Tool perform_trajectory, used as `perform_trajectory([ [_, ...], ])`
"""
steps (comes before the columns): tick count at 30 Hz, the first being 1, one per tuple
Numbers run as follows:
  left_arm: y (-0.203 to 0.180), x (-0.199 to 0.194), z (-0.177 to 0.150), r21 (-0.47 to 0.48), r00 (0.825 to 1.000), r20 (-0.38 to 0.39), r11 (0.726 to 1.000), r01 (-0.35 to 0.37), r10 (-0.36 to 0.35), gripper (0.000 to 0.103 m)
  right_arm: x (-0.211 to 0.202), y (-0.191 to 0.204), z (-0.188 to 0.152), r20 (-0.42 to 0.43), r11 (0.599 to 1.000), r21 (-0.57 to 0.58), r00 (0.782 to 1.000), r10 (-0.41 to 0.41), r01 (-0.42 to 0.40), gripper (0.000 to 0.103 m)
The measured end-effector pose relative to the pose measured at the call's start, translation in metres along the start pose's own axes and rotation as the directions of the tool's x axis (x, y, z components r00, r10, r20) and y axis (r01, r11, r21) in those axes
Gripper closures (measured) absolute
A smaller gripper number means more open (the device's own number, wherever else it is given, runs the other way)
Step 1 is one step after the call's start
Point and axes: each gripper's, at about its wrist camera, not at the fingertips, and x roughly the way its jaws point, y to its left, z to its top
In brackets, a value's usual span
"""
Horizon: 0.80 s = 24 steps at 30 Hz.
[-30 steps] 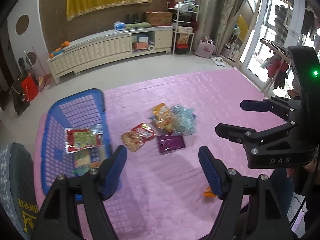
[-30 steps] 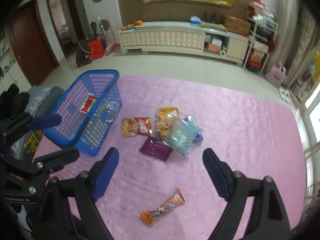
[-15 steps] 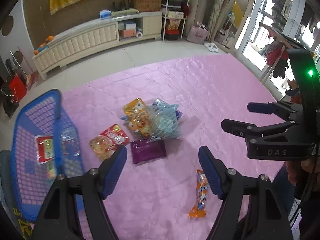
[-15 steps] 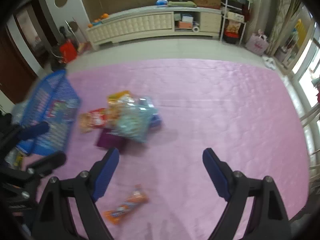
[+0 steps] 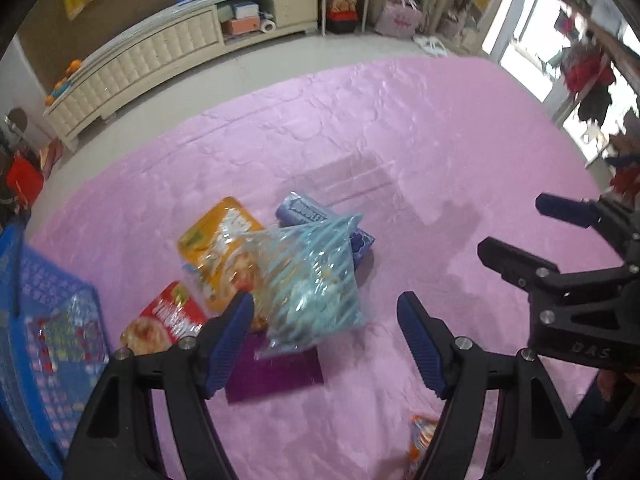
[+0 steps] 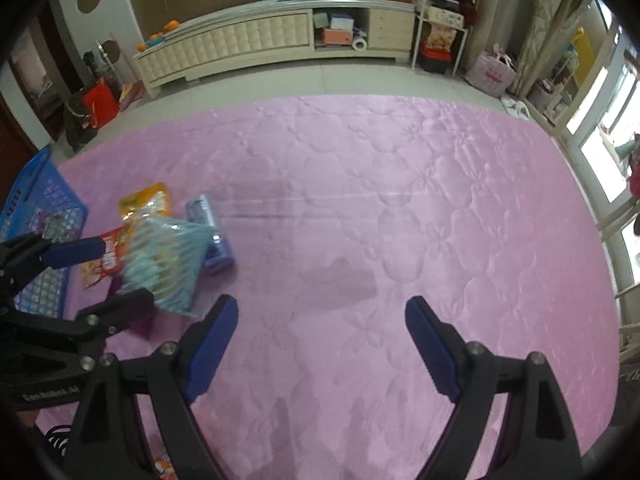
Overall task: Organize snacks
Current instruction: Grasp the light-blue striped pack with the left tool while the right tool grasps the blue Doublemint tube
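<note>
A pile of snacks lies on the pink quilt (image 5: 400, 128): a clear light-blue bag (image 5: 312, 276) on top, an orange pack (image 5: 220, 248), a red pack (image 5: 164, 320), a purple pack (image 5: 276, 372) and a blue-violet pack (image 5: 304, 212). A blue basket (image 5: 44, 320) at the left holds some packs. An orange snack bar (image 5: 420, 440) lies near the bottom. My left gripper (image 5: 324, 336) is open, just above the light-blue bag. My right gripper (image 6: 320, 340) is open over bare quilt, right of the pile (image 6: 168, 256).
A cream low cabinet (image 6: 256, 40) stands along the far wall beyond a strip of grey floor. A shelf rack (image 6: 440, 20) and a pink bag (image 6: 492, 76) stand at the back right. Windows line the right side.
Both grippers have swung right and moved closer to the pile. The basket has slid to the left edge of both views. The left gripper now hovers over the light-blue bag.
</note>
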Motion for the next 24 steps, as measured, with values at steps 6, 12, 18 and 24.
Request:
perform_trajectory([
  [6,0.001,0.025,0.014,0.013,0.999,-0.031,0.999,-0.033,0.033,0.031,0.015,-0.009,-0.005,-0.025,0.999,0.036,0.999,0.029,-0.029,0.015],
  [12,0.003,0.039,0.017,0.010,0.998,-0.056,1.000,-0.026,0.027,0.037,0.017,-0.011,-0.009,-0.040,0.998,0.044,0.998,0.052,-0.050,0.015],
  [18,0.005,0.035,0.008,0.020,0.998,-0.059,0.999,-0.027,0.028,0.049,0.014,-0.006,-0.007,-0.051,0.997,0.037,0.996,0.075,-0.073,0.015],
  [24,0.020,0.003,-0.010,-0.057,1.000,0.018,0.998,0.011,-0.009,0.050,0.007,0.010,-0.011,-0.021,0.994,-0.003,0.994,0.108,-0.108,0.015],
])
